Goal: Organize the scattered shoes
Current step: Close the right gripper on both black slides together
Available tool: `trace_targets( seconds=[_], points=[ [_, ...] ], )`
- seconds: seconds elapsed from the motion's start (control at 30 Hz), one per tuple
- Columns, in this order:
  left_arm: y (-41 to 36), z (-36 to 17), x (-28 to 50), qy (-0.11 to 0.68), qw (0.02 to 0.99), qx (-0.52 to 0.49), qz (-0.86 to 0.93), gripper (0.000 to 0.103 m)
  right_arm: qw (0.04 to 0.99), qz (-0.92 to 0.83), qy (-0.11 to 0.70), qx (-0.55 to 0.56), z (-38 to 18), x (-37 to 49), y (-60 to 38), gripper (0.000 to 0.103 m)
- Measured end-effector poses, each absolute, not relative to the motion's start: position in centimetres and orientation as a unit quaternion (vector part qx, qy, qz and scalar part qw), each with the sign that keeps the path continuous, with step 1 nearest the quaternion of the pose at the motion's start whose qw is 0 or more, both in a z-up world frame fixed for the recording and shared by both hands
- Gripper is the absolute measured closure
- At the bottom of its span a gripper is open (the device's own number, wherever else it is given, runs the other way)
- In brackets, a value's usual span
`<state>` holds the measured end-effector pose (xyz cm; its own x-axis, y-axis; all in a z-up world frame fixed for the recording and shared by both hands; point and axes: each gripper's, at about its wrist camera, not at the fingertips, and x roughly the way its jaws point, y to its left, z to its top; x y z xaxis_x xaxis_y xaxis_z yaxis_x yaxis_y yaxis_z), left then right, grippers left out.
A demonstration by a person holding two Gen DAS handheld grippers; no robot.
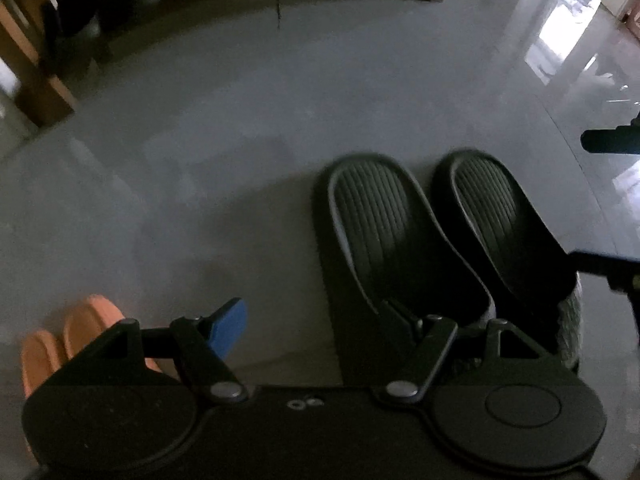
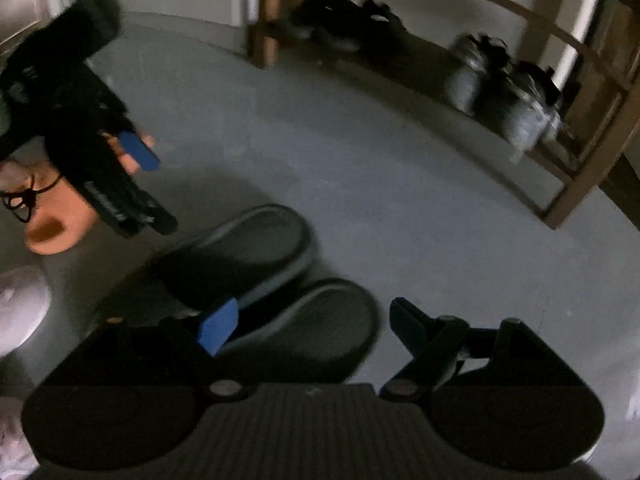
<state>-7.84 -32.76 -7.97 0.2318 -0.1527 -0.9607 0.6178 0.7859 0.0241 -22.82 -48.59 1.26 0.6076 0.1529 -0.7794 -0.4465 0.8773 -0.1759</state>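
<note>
Shoes lie on the grey floor (image 1: 240, 140) in two pairs. One pair of dark slippers (image 1: 384, 232) sits side by side, touching or nearly so, with ribbed insoles facing up. In the left wrist view they are ahead and to the right of the left gripper (image 1: 316, 320); its right finger is over the strap end of the nearer slipper, and its blue-padded left finger is over bare floor. The fingers stand well apart and hold nothing.

A pair of orange slippers (image 1: 80, 332) lies at the lower left of that view, partly hidden behind the gripper body.

In the right wrist view the right gripper (image 2: 312, 328) points down at the same dark slippers (image 2: 304, 320) (this picture is rather blurred). Its fingers are wide apart too, one on each side of the nearer slipper's rounded end, and I cannot see them pressing on it. The left gripper (image 2: 148, 184) shows at the upper left there, above one orange slipper (image 2: 52, 220).

Behind, a wooden shoe rack (image 2: 580, 184) stands on the floor, with dark and grey shoes (image 2: 500, 92) on its low shelf.
</note>
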Motion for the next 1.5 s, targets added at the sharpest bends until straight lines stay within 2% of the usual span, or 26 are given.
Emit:
trace_targets(
  seconds=[0.23,0.37,0.53,0.7,1.1,1.4,1.43,1.47,1.5],
  points=[
    [-32.2,-8.0,-9.3,0.562,0.752,0.230,-0.257,0.029,0.850,0.269,0.348,-0.290,0.8,-22.6,-48.8,0.018],
    [-32.3,-7.8,-10.2,0.556,0.748,0.245,-0.267,0.029,0.783,0.361,0.359,-0.359,-0.1,-19.0,-50.8,0.018],
    [-32.3,-8.1,-9.7,0.569,0.743,0.234,-0.262,0.029,0.724,0.452,0.361,-0.376,-1.6,-16.6,-51.1,0.019],
    [-32.6,-8.8,-8.9,0.580,0.739,0.232,-0.251,0.029,0.649,0.540,0.330,-0.421,-2.9,-16.5,-49.4,0.018],
    [-32.3,-9.7,-7.1,0.595,0.738,0.228,-0.224,0.029,0.601,0.617,0.289,-0.418,-3.8,-15.6,-48.0,0.018],
    [-32.1,-8.8,-7.4,0.589,0.734,0.238,-0.241,0.029,0.509,0.673,0.233,-0.483,-4.0,-17.1,-46.3,0.019],
    [-32.0,-8.7,-7.3,0.589,0.734,0.238,-0.242,0.029,0.497,0.682,0.233,-0.483,-4.1,-16.9,-46.1,0.021],
    [-31.8,-8.6,-7.2,0.588,0.735,0.237,-0.241,0.029,0.485,0.691,0.239,-0.479,-4.3,-16.5,-45.9,0.033],
    [-31.6,-8.5,-7.1,0.588,0.736,0.235,-0.239,0.029,0.477,0.698,0.245,-0.475,-4.4,-16.3,-45.7,0.038]
  ],
)
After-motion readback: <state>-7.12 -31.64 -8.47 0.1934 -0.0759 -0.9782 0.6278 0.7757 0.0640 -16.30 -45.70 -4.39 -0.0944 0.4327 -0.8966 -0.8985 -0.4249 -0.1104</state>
